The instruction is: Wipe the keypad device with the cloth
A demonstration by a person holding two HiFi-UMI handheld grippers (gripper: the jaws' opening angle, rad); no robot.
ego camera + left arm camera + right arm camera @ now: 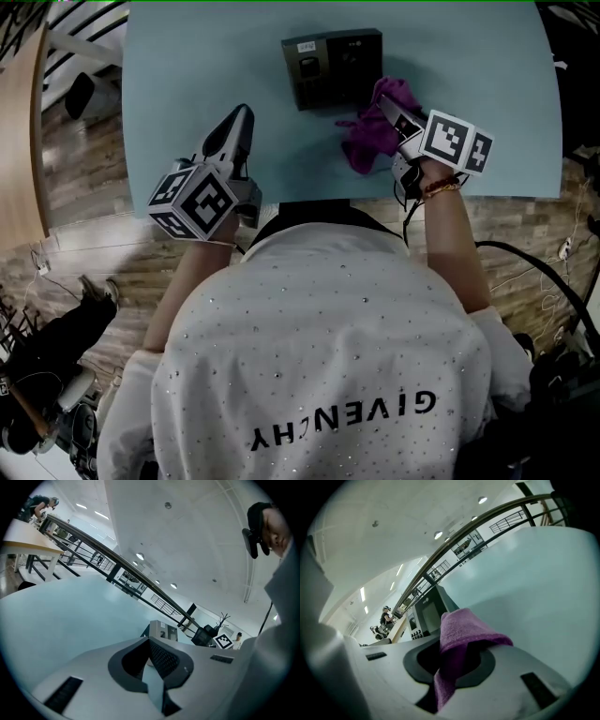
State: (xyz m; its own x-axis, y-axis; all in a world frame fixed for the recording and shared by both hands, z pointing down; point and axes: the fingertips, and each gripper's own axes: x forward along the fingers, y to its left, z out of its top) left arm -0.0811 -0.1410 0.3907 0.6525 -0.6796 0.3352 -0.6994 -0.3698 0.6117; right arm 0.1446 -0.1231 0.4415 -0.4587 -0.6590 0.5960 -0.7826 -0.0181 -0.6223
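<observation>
Right tool [382, 105] grips cloth [368, 142] — left tool [241, 117] points forward, seemingly closed.

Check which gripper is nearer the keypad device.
Right. The right gripper, shut on the cloth, is just off the keypad device's near right corner. The left gripper is farther back toward the person, on its left, jaws together on nothing.

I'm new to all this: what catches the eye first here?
The bright purple cloth, pinched in the right gripper, just right of the dark keypad device at the far side of the pale blue table. Next, the left gripper, shut and empty, pointing across bare table nearer the person.
</observation>
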